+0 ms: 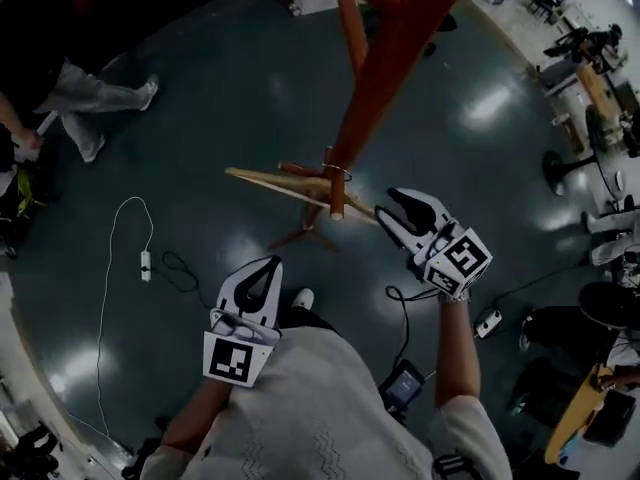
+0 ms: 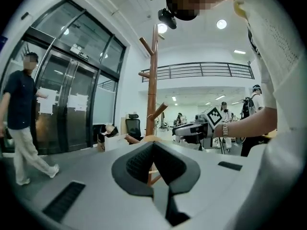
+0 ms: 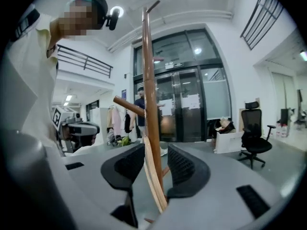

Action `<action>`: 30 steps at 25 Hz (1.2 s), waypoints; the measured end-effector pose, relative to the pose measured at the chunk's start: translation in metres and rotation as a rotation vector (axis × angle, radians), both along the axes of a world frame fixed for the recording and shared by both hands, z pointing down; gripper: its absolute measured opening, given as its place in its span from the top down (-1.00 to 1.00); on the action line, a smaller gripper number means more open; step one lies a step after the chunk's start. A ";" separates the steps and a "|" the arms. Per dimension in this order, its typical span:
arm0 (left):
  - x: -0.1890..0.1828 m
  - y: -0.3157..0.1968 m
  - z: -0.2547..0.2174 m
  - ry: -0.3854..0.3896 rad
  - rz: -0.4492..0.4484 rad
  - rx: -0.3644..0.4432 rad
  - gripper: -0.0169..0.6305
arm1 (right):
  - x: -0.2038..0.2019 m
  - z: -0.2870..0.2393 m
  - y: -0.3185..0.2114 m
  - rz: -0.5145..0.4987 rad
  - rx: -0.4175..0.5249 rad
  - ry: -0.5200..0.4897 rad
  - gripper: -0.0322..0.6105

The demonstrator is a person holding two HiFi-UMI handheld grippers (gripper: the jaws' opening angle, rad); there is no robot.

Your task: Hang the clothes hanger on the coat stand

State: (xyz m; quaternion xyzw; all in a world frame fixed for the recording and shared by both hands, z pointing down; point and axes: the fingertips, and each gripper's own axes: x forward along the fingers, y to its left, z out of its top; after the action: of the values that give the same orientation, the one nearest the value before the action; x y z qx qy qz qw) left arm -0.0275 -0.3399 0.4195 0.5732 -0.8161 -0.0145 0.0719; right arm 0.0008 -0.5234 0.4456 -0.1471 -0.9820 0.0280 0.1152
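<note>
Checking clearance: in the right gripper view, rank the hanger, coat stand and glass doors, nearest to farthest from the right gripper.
1. wooden hanger, between the jaws.
2. coat stand, just behind it.
3. glass doors, far back, centre-right.

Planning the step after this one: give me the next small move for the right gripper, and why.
Probably draw the right gripper back, clear of the hanger. Its jaws stand apart, with the hanger's arm loose between them. The hanger already hangs from a peg on the stand, so it seems to need no more holding.
</note>
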 end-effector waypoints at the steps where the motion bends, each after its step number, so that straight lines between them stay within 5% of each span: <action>1: -0.001 0.003 0.000 0.004 0.009 0.002 0.91 | 0.003 -0.008 -0.002 0.063 -0.031 -0.033 0.43; 7: -0.009 0.006 -0.012 -0.003 0.095 0.045 0.91 | 0.034 -0.058 0.018 0.321 -0.151 -0.171 0.44; 12: -0.009 0.025 -0.026 0.015 0.176 0.091 0.91 | 0.050 -0.065 0.077 0.414 -0.111 -0.117 0.80; 24: -0.042 0.131 -0.037 0.037 0.323 0.119 0.91 | 0.009 -0.034 0.248 0.680 -0.291 -0.022 0.84; 30: -0.040 0.180 -0.040 0.014 0.405 0.106 0.91 | -0.007 -0.043 0.324 0.723 -0.153 -0.033 0.84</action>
State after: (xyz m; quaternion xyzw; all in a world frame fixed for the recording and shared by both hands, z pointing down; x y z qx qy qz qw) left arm -0.0678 -0.1595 0.3794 0.7283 -0.6819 -0.0466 0.0488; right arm -0.0060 -0.1995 0.4027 0.2008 -0.9673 0.1379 0.0707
